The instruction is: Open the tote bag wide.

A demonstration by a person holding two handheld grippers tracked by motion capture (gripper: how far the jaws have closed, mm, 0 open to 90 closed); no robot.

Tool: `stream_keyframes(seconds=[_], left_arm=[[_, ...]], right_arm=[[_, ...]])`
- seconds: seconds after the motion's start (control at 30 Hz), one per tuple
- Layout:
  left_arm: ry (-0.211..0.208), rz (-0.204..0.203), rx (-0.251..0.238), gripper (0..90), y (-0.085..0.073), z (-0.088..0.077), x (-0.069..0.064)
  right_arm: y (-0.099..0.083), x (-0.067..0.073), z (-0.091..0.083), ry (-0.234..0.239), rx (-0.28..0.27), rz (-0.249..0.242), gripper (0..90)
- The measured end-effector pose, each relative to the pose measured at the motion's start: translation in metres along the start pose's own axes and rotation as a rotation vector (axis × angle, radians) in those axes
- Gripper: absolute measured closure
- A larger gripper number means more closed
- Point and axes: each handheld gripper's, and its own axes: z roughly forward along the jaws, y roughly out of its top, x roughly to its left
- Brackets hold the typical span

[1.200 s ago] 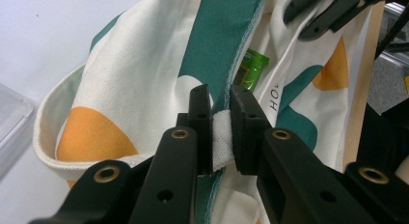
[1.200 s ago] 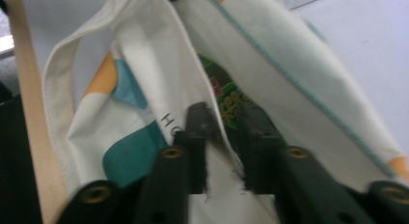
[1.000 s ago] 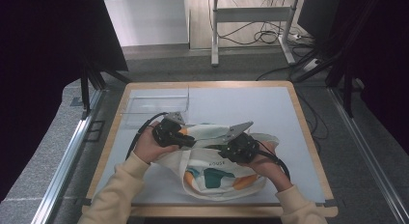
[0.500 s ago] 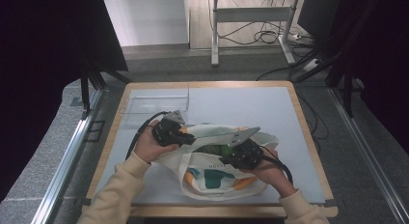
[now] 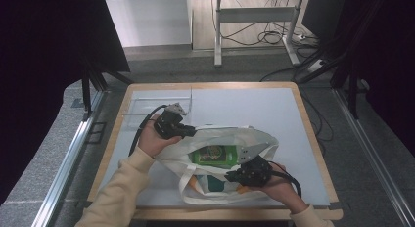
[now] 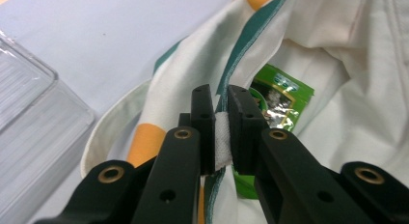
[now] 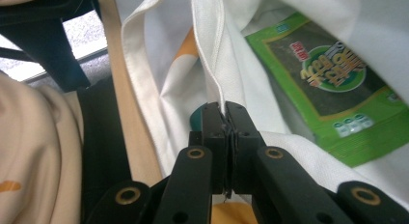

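Far left on the bench, a pale blue-grey top w/ a wooden rim, sits a clear plastic tray, empty as far as I can tell, close beside the bag but not part of the work.

Next, the left tongs: closed on the rim of the white cloth tote bag w/ green and orange print. In the left gripper view the pads pinch a folded bit of white hem at the green stripe, so a real grip, though only on a narrow bite near the pad tips.

Middle: the bag lies on the near half of the bench, mouth spread between the two hands. Inside it rests a flat green foil snack packet, lying near the opening, not deep in.

Right: the right tongs are clamped shut on the bag's near edge; the right gripper view shows a thin seam caught between the jaws, barely any cloth in there.

Risks, as I judge them:
- Right grip is on a seam edge only. Pull the mouth wider and it'll prob slip out, so the opening collapses.
- Lift or tilt w/ the mouth this open and the packet could slide out.
- Uneven pull, left vs right, would twist the bag and drag it toward the tray.
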Motion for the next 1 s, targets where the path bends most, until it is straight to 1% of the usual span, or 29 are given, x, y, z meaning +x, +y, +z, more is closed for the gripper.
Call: stream_keyframes(seconds=[0.1, 0.2, 0.27, 0.3, 0.37, 0.47, 0.5, 0.67, 0.87, 1.0], left_arm=[[0.014, -0.005, -0.002, 82.8, 0.002, 0.001, 0.004], [0.019, -0.021, -0.018, 82.9, 0.003, 0.000, 0.008], [0.023, -0.028, -0.020, 82.9, 0.003, 0.000, 0.011], [0.025, -0.021, -0.013, 82.9, 0.004, -0.001, 0.013], [0.029, -0.023, -0.010, 82.9, 0.005, 0.000, 0.015], [0.033, -0.028, -0.018, 82.9, 0.007, 0.000, 0.017], [0.035, -0.043, -0.030, 82.9, 0.007, 0.001, 0.017], [0.045, -0.063, -0.040, 83.0, 0.009, 0.002, 0.025], [0.036, -0.098, -0.062, 83.1, 0.010, 0.003, 0.033], [0.024, -0.107, -0.068, 83.0, 0.010, 0.002, 0.036]], right_arm=[[-0.002, 0.004, 0.000, 0.005, 0.007, -0.007, 87.2], [-0.006, 0.007, 0.001, 0.009, 0.012, -0.005, 87.2], [-0.010, 0.009, 0.002, 0.012, 0.019, -0.004, 87.2], [-0.011, 0.010, 0.002, 0.014, 0.022, -0.002, 87.2], [-0.014, 0.011, 0.003, 0.017, 0.026, -0.001, 87.2], [-0.017, 0.013, 0.004, 0.021, 0.037, 0.001, 87.2], [-0.018, 0.014, 0.005, 0.021, 0.042, 0.000, 87.1], [-0.023, 0.016, 0.010, 0.029, 0.063, -0.001, 87.1], [-0.027, 0.015, 0.012, 0.038, 0.071, 0.006, 87.1], [-0.027, 0.016, 0.014, 0.038, 0.080, 0.003, 86.9]])
